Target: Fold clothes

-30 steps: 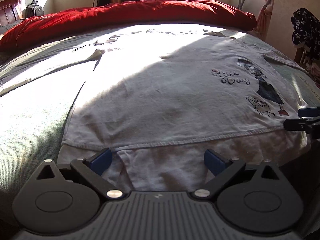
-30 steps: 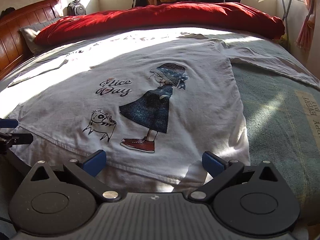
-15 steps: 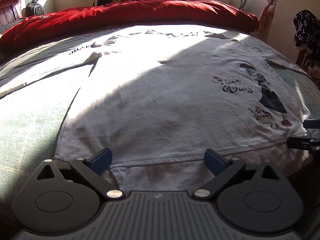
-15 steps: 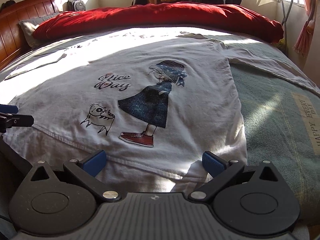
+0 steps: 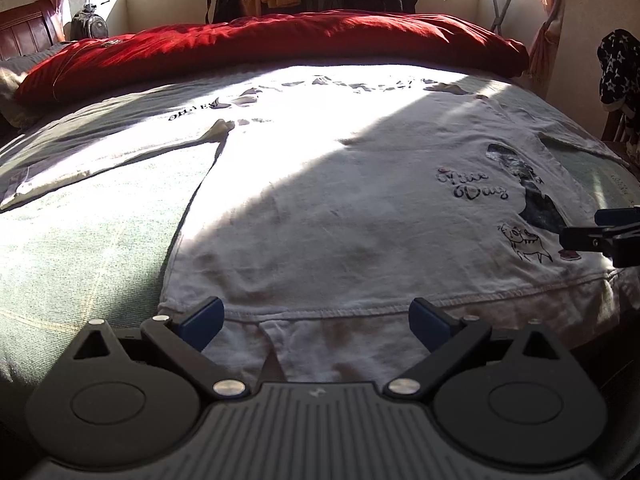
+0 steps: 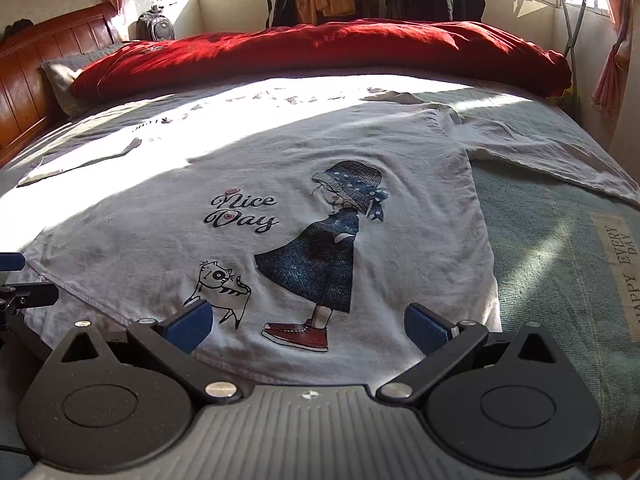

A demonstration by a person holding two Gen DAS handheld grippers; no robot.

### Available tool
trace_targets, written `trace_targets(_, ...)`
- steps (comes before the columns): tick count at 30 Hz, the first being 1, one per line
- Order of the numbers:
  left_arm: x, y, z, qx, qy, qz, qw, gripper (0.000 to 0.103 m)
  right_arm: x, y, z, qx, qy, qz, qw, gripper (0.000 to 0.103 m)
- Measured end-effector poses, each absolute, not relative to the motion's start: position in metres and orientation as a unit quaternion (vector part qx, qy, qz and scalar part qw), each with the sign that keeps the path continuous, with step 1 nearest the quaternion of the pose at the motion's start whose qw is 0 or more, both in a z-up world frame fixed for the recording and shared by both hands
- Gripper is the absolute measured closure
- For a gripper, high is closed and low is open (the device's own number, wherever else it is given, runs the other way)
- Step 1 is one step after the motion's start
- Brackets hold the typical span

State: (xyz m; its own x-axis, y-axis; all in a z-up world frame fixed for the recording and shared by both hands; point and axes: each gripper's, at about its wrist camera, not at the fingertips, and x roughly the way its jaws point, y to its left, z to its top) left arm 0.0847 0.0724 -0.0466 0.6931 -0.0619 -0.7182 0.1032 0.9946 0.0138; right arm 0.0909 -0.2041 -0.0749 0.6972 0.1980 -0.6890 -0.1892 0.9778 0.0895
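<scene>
Your white T-shirt lay flat, print up, on the bed, sleeves out. No fold was made yet, so the whole job was left. Left hand-held gripper and right hand-held gripper both sat at the near hem, jaws wide apart, holding nothing. Likely next: pinch the hem.

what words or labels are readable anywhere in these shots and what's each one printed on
"Nice Day": script print on the white t-shirt, beside the girl-and-cat picture.
"HAPPY EVERY DAY": pale label on the green bedspread, right of the shirt.
Dark lettering on the far cloth near the red duvet: too blurred and sun-washed to read.
No text shows on either claw.
</scene>
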Motion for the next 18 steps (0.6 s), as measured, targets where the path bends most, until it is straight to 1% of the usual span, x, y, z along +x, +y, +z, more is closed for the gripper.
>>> trace_targets(5,0.081,0.079,-0.045,0.025,0.385,-0.034,0.922,0.004,0.116,-0.189,-0.068,-0.004,0.363,0.131,0.923,0.0)
trace_targets(11,0.077,0.087,-0.045,0.021,0.388,-0.015,0.921,0.004,0.181,-0.164,-0.069,-0.021,0.35,0.122,0.929,0.0)
trace_targets(14,0.076,0.09,-0.046,0.02,0.392,-0.011,0.92,0.004,0.209,-0.156,-0.08,-0.02,0.362,0.113,0.925,0.0)
trace_targets(17,0.076,0.091,-0.047,0.023,0.395,-0.005,0.918,0.004,0.21,-0.151,-0.096,-0.021,0.38,0.116,0.917,0.0)
trace_targets(18,0.077,0.091,-0.048,0.024,0.396,-0.002,0.918,0.004,0.2,-0.149,-0.098,-0.034,0.375,0.117,0.919,0.0)
